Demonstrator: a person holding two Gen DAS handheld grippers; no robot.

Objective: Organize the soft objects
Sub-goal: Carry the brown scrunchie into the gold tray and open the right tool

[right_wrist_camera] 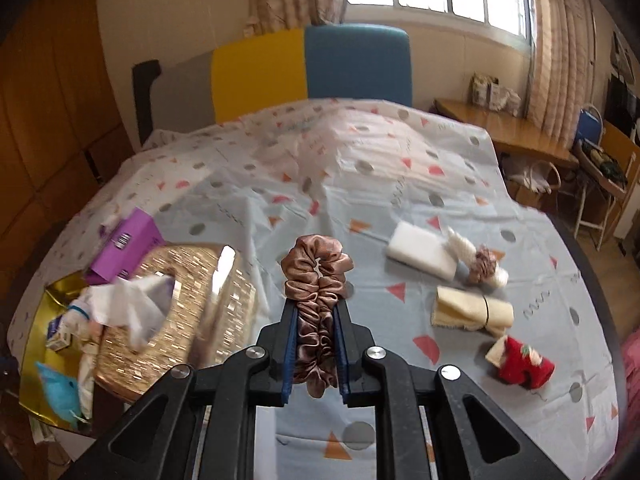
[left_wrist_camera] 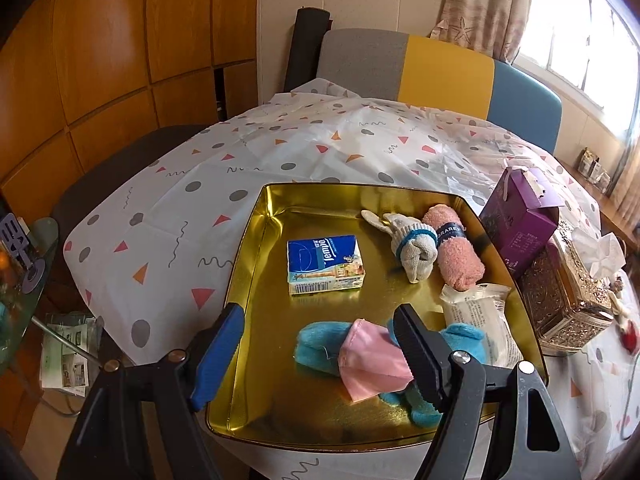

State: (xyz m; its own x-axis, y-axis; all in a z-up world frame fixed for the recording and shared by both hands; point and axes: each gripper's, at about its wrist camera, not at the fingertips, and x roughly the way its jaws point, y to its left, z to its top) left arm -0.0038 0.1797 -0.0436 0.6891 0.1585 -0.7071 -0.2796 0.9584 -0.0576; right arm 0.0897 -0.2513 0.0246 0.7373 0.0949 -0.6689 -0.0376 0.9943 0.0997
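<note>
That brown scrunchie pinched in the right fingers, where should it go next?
Probably left, over the gold tray. The right gripper is shut on the scrunchie, and the tray already holds soft things like the blue plush.

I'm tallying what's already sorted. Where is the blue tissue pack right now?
In the left wrist view, the blue tissue pack lies inside the gold tray, left of the grey glove and beyond the pink mask.
</note>
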